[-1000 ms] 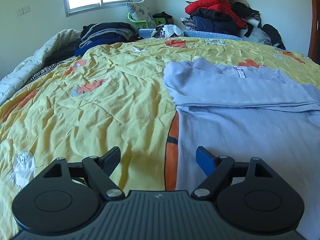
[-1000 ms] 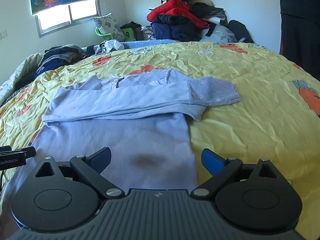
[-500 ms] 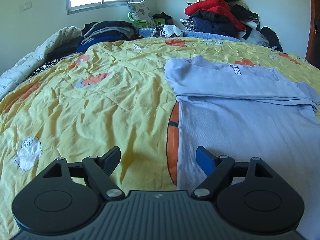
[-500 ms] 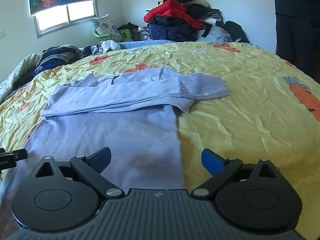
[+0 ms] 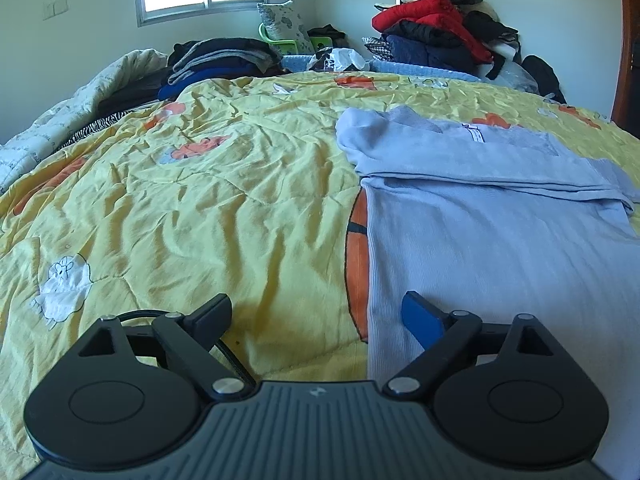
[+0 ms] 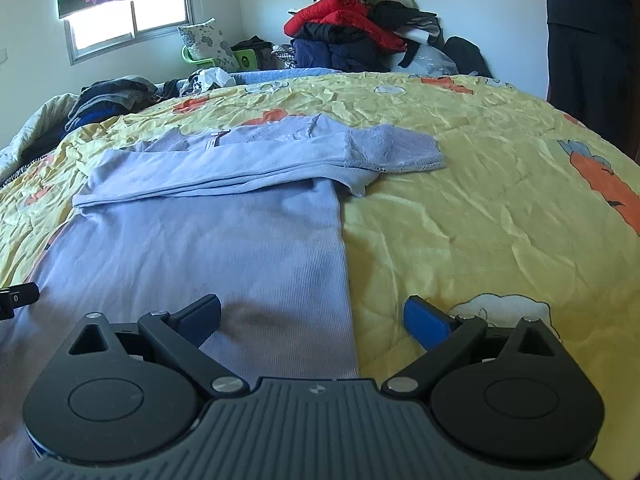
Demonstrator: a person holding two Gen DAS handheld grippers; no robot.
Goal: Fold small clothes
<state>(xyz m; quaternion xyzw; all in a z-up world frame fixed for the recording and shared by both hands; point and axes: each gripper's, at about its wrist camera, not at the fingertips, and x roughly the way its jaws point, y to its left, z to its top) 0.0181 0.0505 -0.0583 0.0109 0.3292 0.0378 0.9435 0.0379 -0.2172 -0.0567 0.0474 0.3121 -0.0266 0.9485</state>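
Yellow bedspread [image 5: 200, 208] carries a lilac top [image 6: 224, 240]; left claw [image 5: 320, 316] is opening, right claw [image 6: 312, 316] released, both empty.

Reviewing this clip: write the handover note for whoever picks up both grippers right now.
Left gripper: empty, jaws opening, astride the left side edge of the lavender long-sleeve top.
Right gripper: open, empty, astride the top's right side edge.
Top lies flat on the yellow quilt.
Done: both sleeves folded across the chest.
Left: grip the bottom hem at both corners and fold it up toward the collar.
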